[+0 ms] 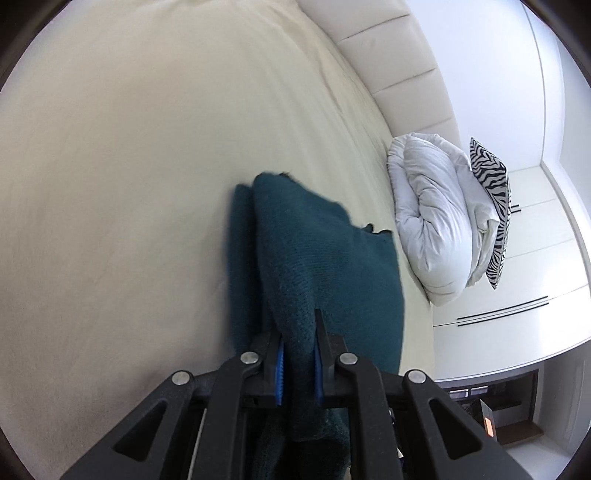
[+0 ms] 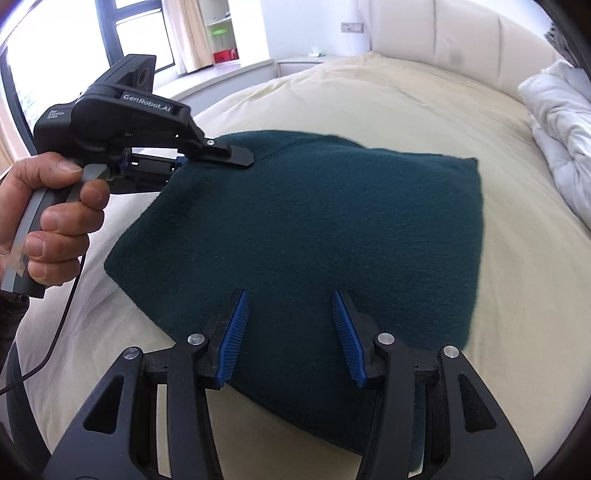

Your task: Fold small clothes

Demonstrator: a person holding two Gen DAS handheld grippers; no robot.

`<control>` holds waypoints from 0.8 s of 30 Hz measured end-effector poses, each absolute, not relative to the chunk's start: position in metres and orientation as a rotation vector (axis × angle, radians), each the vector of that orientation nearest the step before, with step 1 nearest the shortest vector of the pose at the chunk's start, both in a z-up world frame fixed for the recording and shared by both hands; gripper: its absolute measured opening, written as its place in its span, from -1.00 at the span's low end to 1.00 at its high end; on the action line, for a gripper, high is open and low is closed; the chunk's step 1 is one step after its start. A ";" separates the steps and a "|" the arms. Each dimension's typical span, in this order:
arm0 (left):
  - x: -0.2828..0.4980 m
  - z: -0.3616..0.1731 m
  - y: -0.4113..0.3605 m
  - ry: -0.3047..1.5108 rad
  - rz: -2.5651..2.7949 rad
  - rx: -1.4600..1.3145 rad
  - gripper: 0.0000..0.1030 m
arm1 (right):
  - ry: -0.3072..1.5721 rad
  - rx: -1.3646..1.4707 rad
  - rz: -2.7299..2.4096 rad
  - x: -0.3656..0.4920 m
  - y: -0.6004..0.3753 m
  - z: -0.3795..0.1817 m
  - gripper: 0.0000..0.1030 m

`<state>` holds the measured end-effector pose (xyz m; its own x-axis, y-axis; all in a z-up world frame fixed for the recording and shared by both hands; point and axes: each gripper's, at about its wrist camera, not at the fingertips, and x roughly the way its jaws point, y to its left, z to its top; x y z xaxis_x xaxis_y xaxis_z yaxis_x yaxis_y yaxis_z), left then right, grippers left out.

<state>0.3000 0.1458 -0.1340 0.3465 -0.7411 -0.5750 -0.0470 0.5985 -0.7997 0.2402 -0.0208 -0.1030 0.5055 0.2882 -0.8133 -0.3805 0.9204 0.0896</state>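
A dark teal knit garment [image 2: 314,229] lies spread on the cream bed sheet [image 2: 517,295]. My left gripper [image 1: 299,332] is shut on a raised fold of the garment [image 1: 317,266] at its left edge; it also shows in the right wrist view [image 2: 221,157], held by a hand. My right gripper [image 2: 291,321] is open and empty, its blue pads [image 2: 232,332] hovering just above the near part of the garment.
A rolled white duvet [image 1: 432,218] and a zebra-print cushion [image 1: 495,206] lie at the head of the bed by the padded headboard [image 1: 399,55]. White wardrobe doors [image 1: 535,266] stand beyond. A window [image 2: 110,33] and a shelf are at the far left.
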 end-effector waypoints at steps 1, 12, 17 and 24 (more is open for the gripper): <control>0.298 -0.140 0.148 1.141 -0.531 -0.856 -0.74 | 0.967 -0.106 0.395 0.241 -0.021 -0.107 -0.08; 0.277 -0.094 0.159 1.001 -0.379 -0.718 -0.60 | 0.955 0.045 0.432 0.223 -0.071 -0.083 -0.09; 0.247 -0.052 0.109 0.921 -0.466 -0.467 -0.60 | 0.949 0.290 0.435 0.221 -0.128 -0.076 -0.08; 0.244 -0.112 0.110 0.983 -0.422 -0.415 -0.90 | 1.032 0.504 0.539 0.224 -0.161 -0.111 -0.08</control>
<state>0.2442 0.1103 -0.1117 0.4874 -0.5181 -0.7029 0.1532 0.8432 -0.5153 0.2243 -0.1607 -0.1112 0.4085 0.6323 -0.6583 -0.1783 0.7626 0.6218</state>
